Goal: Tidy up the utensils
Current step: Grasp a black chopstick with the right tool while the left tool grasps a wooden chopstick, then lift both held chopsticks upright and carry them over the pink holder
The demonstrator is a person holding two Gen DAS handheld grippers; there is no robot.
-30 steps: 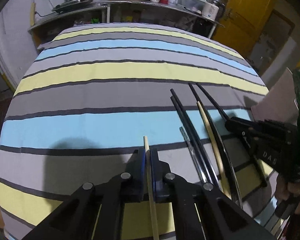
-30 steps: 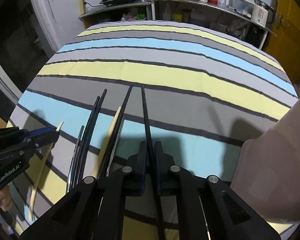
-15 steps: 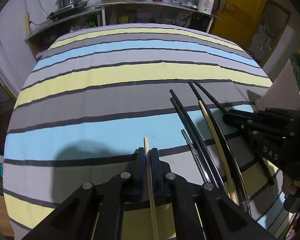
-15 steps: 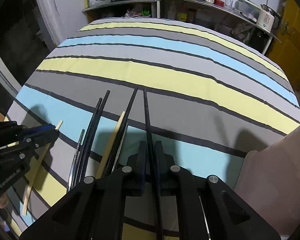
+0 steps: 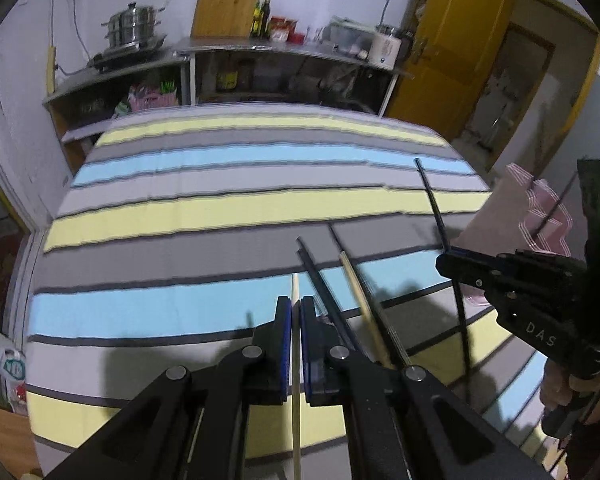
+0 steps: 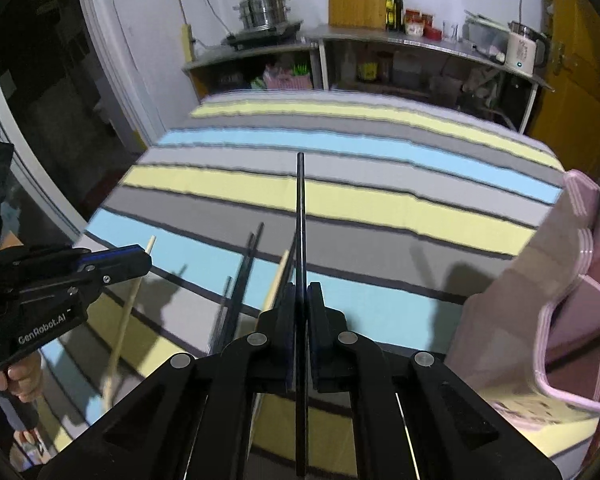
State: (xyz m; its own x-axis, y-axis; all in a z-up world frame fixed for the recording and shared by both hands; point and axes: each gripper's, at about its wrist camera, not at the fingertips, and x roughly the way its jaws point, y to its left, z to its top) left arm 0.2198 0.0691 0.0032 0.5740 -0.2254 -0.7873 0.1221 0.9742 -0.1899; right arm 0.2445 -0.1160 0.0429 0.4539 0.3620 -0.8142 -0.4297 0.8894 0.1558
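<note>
— Above the near half of the striped grey, blue and yellow tablecloth [image 5: 220, 208], what is being held by the left gripper [image 5: 296, 320]?

— One pale wooden chopstick [image 5: 296, 380] is being clamped between its blue-lined jaws, which are pressed together on the stick; its tip is being shown just past the pads, clear of the cloth.

— And by the right gripper [image 6: 300, 304]?

— A thin black chopstick [image 6: 301, 216] is being gripped, the jaws being closed tight onto it. Its long end is being pointed out over the yellow and grey bands, with nothing near it.

— What is being left on the cloth?

— A small bundle of loose chopsticks [image 5: 340, 300], dark ones and one light wooden one, is lying between the two grippers, close together.

— How much room is being offered?

— The far half of the cloth is being kept bare up to its far edge, where a metal kitchen shelf [image 5: 284, 46] is standing. On the right, a pink compartmented organizer [image 6: 572, 300] is being seen at the cloth's right edge, near the right gripper.
</note>
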